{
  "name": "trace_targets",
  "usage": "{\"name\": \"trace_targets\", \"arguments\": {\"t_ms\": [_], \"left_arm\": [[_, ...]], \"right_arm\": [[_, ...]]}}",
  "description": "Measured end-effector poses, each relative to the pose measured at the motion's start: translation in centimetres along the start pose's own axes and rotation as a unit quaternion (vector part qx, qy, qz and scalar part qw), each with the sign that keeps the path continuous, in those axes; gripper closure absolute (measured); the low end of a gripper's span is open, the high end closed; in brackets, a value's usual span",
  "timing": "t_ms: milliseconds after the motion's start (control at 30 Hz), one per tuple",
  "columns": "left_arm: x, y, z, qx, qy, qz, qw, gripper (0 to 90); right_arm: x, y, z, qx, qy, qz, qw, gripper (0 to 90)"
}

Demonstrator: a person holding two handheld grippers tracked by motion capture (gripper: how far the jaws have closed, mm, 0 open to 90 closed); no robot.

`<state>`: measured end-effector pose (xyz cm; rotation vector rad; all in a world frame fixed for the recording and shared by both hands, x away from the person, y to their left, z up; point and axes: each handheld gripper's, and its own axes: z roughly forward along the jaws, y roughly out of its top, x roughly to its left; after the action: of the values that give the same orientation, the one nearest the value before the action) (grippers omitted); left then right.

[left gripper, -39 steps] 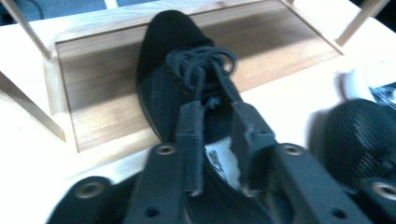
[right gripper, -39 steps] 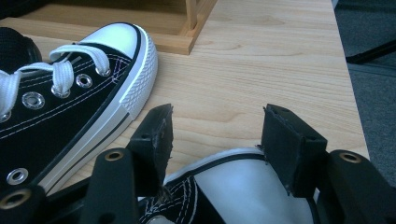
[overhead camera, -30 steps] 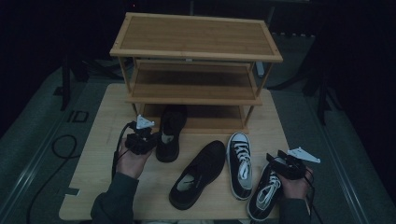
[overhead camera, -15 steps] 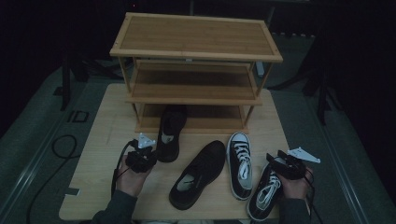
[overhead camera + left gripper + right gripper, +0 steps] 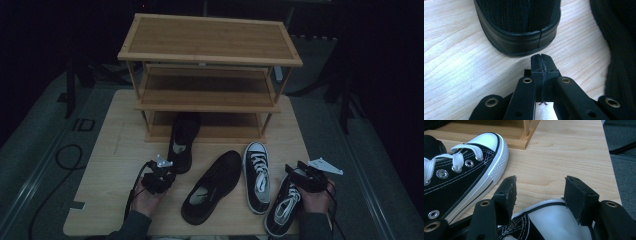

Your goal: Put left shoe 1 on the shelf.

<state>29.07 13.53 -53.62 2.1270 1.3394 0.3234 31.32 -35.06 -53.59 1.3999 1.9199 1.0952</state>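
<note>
Left hand-held gripper is hovering clenched on nothing, just short of the black shoe's heel — the shoe lying on the desk, toe toward the rack. Right hand-held gripper is waiting released above a sneaker's toe. Next, I judge: nudging the heel forward onto the bottom shelf.

Both tools are matte black. The left gripper shows two flat linkage arms studded with brass-ringed rivets, a bright metal sliver low between them, and narrow rubbery pads with a thin seam. The right gripper has the same brass eyelets and chunkier square pads, frayed at the edges. From the high view each body carries a pale grey three-cornered plate, and a black cable loops off each one. The sleeves are dark grey, reaching to the wrists.
</note>
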Motion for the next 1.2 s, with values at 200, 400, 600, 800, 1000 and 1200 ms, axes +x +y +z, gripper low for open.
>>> {"name": "trace_targets", "arguments": {"t_ms": [200, 400, 600, 800, 1000, 1200], "left_arm": [[0.0, 0.5, 0.7, 0.004, 0.001, -0.004, 1.0000, 89.9], [0.2, 0.9, 0.8, -0.002, 0.005, -0.011, 0.9999, 89.9], [0.6, 1.7, 0.8, -0.019, 0.028, -0.021, 0.9992, 89.9], [0.5, 2.6, 1.2, -0.033, 0.038, -0.017, 0.9986, 89.9], [0.1, 3.8, 1.4, -0.042, 0.036, -0.007, 0.9984, 89.9], [0.0, 4.6, 1.9, -0.050, 0.043, -0.008, 0.9978, 89.8]], "right_arm": [[0.0, 0.0, 0.0, 0.000, 0.000, 0.000, 1.0000, 43.0], [0.0, 0.0, 0.0, 0.000, 0.000, 0.000, 1.0000, 43.0], [0.0, 0.0, 0.0, 0.000, 0.000, 0.000, 1.0000, 43.0], [0.0, 0.0, 0.0, 0.000, 0.001, 0.000, 1.0000, 43.0], [0.0, 0.0, 0.0, 0.000, 0.001, 0.000, 1.0000, 42.9], [0.0, 0.0, 0.0, 0.001, 0.001, 0.000, 1.0000, 42.9]]}}
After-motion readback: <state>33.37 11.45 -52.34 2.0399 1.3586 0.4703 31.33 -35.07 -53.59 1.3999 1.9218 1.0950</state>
